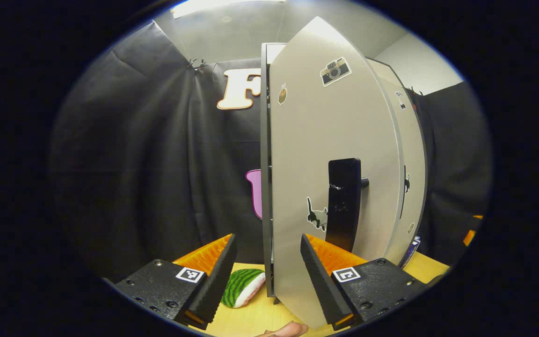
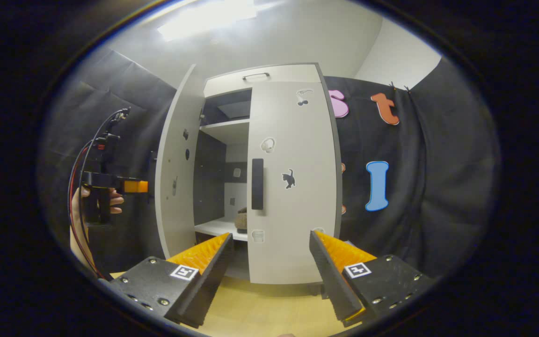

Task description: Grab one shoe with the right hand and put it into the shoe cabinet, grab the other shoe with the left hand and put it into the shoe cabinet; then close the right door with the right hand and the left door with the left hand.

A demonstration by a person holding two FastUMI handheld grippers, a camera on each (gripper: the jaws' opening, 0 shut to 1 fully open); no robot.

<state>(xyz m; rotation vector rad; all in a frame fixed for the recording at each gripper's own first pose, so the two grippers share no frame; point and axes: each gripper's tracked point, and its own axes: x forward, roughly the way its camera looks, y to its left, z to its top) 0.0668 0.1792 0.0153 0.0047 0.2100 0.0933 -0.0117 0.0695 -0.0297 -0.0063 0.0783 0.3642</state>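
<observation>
In the right gripper view the right gripper (image 2: 269, 262) sits low in the frame with its fingers spread and nothing between them, facing the shoe cabinet (image 2: 260, 75), whose right door (image 2: 293, 187) is shut while the left door (image 2: 173, 168) stands open. A dim brownish shape on the lower shelf, centre frame, is probably a shoe (image 2: 241, 220). In the left gripper view the left gripper (image 1: 268, 267), fingers also spread and empty, points at the left door's outer face near its black handle (image 1: 343, 201), with a watermelon-patterned object (image 1: 243, 287) on the wooden table (image 1: 251, 318) at the bottom.

Staged recording booth, not a lived-in home: black cloth walls (image 2: 438, 187) clipped up at the top, plain ceiling light (image 2: 208, 18), lone sticker-covered shoe cabinet (image 2: 293, 187) on a bare wooden tabletop (image 2: 260, 309).
</observation>
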